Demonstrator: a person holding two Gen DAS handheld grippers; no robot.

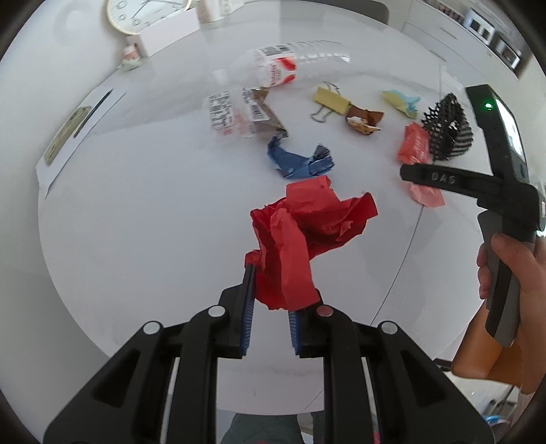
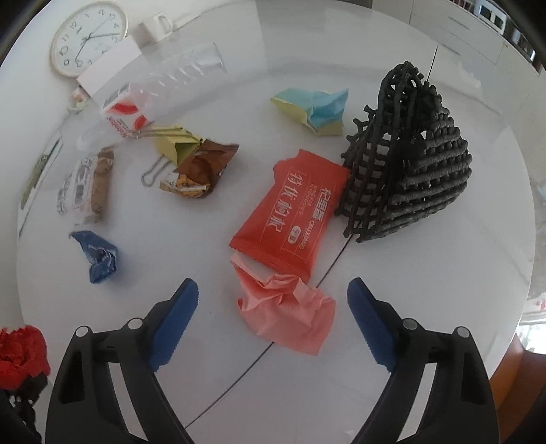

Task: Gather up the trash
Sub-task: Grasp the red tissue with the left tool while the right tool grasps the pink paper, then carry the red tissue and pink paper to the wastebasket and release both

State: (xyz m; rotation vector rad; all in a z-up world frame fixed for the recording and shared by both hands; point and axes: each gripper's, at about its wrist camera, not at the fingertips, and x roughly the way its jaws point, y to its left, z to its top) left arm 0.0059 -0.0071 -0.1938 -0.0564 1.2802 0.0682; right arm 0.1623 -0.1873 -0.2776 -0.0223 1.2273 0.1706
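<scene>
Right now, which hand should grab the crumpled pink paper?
Right. The right tongs are open and straddle the pink paper, pads not yet touching. The left tongs are shut on the red paper.

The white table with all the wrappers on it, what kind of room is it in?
Probably a home dining or kitchen area. The round white table has a wall clock and a mug on it, and white cabinets with a built-in appliance stand behind.

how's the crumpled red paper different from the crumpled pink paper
The crumpled red paper is deep red and clamped, lifted, in the left gripper; the crumpled pink paper is pale and lies on the white table between the right gripper's open jaws. Both are crumpled sheets.
</scene>
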